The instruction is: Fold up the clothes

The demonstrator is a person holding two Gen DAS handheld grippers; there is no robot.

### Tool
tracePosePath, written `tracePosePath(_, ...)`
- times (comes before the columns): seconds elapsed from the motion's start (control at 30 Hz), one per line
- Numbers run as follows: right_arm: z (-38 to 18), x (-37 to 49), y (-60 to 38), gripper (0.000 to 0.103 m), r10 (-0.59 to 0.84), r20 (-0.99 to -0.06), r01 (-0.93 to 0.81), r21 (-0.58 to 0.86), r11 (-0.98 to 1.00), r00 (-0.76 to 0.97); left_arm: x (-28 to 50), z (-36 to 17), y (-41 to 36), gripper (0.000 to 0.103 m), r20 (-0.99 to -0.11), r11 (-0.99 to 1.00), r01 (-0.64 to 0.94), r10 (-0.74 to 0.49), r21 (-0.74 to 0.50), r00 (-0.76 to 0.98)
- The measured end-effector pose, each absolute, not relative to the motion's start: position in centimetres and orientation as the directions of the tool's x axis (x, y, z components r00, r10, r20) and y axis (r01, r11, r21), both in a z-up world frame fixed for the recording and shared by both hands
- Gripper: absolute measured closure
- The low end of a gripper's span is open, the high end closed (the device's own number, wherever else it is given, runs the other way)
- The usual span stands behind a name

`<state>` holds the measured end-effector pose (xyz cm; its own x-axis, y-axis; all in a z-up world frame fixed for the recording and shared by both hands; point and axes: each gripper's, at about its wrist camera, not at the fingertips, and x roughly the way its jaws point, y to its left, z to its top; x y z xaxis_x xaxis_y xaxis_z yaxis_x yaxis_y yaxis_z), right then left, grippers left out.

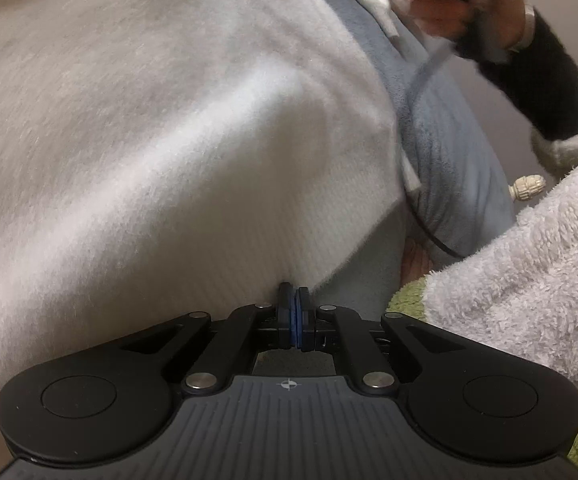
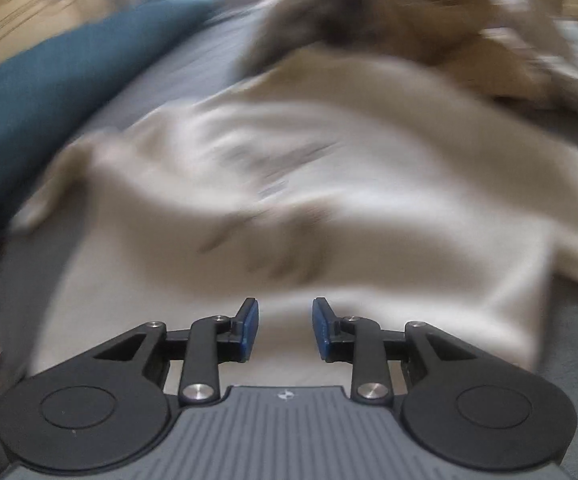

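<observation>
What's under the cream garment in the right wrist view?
The cream garment lies spread on a grey surface, visible around its edges. Whatever lies beneath its middle is covered; the view is blurred.
</observation>
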<state>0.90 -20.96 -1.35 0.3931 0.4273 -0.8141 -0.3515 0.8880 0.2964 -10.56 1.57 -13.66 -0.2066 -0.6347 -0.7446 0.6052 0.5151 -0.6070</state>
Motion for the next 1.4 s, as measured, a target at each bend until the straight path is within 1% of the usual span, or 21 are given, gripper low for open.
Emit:
tracePosePath(0.07, -1.5, -1.5, -18.7, 0.069, 0.517, -0.816, -0.479, 0.356, 0.802, 0.259, -10.7, -13.8, 1.7, 0.099, -0.740, 0.515, 0.599, -0.640, -0.613, -0.208)
tracePosePath(0.1, -2.2, -2.8, -17.0, 0.069, 0.527, -0.827, -0.537, 0.360, 0.763, 0.196, -10.6, -13.8, 1.9, 0.099, -0.738, 0.511, 0.599, -0.641, -0.616, -0.211)
tracePosePath(0.17, -4.0, -3.8, -14.3, 0.069, 0.493, -0.853, -0.609, 0.303, 0.733, 0.169, -10.3, -14.1, 2.2, 0.099, -0.731, 0.507, 0.597, -0.648, -0.622, -0.211)
tracePosePath(0.23, -5.4, -2.5, -13.4, 0.072, 0.488, -0.844, -0.621, 0.263, 0.739, 0.223, -10.1, -14.4, 2.1, 0.099, -0.726, 0.503, 0.595, -0.655, -0.627, -0.211)
tracePosePath(0.3, -5.2, 0.5, -14.5, 0.078, 0.524, -0.801, -0.510, 0.334, 0.792, 0.289, -10.3, -14.3, 2.3, 0.099, -0.725, 0.499, 0.600, -0.656, -0.625, -0.210)
tracePosePath(0.37, -4.2, 2.0, -16.0, 0.076, 0.522, -0.781, -0.407, 0.377, 0.832, 0.342, -10.4, -14.4, 2.2, 0.099, -0.726, 0.498, 0.606, -0.657, -0.620, -0.203)
tracePosePath(0.4, -3.5, 2.1, -16.4, 0.073, 0.525, -0.777, -0.407, 0.380, 0.831, 0.348, -10.5, -14.4, 2.2, 0.099, -0.726, 0.499, 0.606, -0.659, -0.619, -0.199)
tracePosePath(0.47, -2.5, 0.8, -15.8, 0.068, 0.552, -0.782, -0.489, 0.375, 0.787, 0.289, -10.7, -14.5, 2.4, 0.099, -0.725, 0.500, 0.608, -0.662, -0.617, -0.192)
tracePosePath(0.57, -3.8, -1.2, -12.9, 0.068, 0.582, -0.806, -0.585, 0.421, 0.693, 0.110, -10.9, -14.7, 2.6, 0.099, -0.721, 0.494, 0.613, -0.668, -0.616, -0.186)
tracePosePath(0.67, -5.5, -0.3, -9.8, 0.073, 0.543, -0.824, -0.649, 0.324, 0.688, 0.164, -11.0, -14.8, 2.5, 0.099, -0.717, 0.490, 0.615, -0.672, -0.618, -0.186)
tracePosePath(0.7, -5.6, 1.0, -9.9, 0.073, 0.570, -0.799, -0.618, 0.353, 0.702, 0.191, -11.1, -14.8, 2.4, 0.099, -0.717, 0.487, 0.618, -0.672, -0.617, -0.185)
tracePosePath(0.77, -4.6, 4.4, -11.1, 0.074, 0.587, -0.761, -0.487, 0.415, 0.769, 0.279, -11.3, -14.7, 2.3, 0.099, -0.719, 0.481, 0.631, -0.672, -0.608, -0.180)
tracePosePath(0.9, -1.9, 4.4, -12.5, 0.069, 0.637, -0.742, -0.539, 0.456, 0.708, 0.209, -11.5, -14.6, 2.5, 0.099, -0.722, 0.480, 0.644, -0.671, -0.596, -0.168)
tracePosePath(0.97, -2.9, 2.7, -10.2, 0.068, 0.629, -0.776, -0.603, 0.478, 0.638, 0.049, -11.6, -14.7, 2.5, 0.099, -0.721, 0.476, 0.649, -0.672, -0.593, -0.166)
tracePosePath(1.03, -4.9, 1.3, -7.7, 0.069, 0.576, -0.816, -0.647, 0.458, 0.609, -0.036, -11.6, -14.9, 2.6, 0.099, -0.717, 0.472, 0.649, -0.676, -0.597, -0.167)
tracePosePath(1.07, -5.6, 1.0, -6.5, 0.071, 0.545, -0.839, -0.689, 0.398, 0.606, -0.005, -11.5, -15.0, 2.5, 0.099, -0.716, 0.470, 0.648, -0.677, -0.599, -0.170)
tracePosePath(1.1, -5.6, 1.7, -6.0, 0.072, 0.578, -0.815, -0.685, 0.401, 0.608, 0.035, -11.5, -15.0, 2.3, 0.099, -0.715, 0.468, 0.649, -0.678, -0.600, -0.172)
tracePosePath(1.27, -3.9, 5.5, -6.6, 0.070, 0.671, -0.726, -0.577, 0.486, 0.656, 0.151, -11.7, -13.7, 2.9, 0.099, -0.711, 0.462, 0.665, -0.686, -0.587, -0.152)
tracePosePath(1.33, -2.9, 4.2, -6.7, 0.070, 0.667, -0.740, -0.664, 0.458, 0.591, 0.083, -11.9, -12.2, 3.9, 0.089, -0.715, 0.469, 0.699, -0.694, -0.540, -0.086)
tracePosePath(1.37, -3.2, 3.5, -5.9, 0.070, 0.657, -0.752, -0.690, 0.452, 0.565, 0.046, -11.9, -11.6, 4.4, 0.083, -0.714, 0.479, 0.705, -0.698, -0.523, -0.056)
tracePosePath(1.4, -3.5, 2.8, -5.0, 0.070, 0.645, -0.764, -0.714, 0.448, 0.538, 0.008, -11.7, -11.4, 4.4, 0.079, -0.715, 0.493, 0.701, -0.699, -0.515, -0.034)
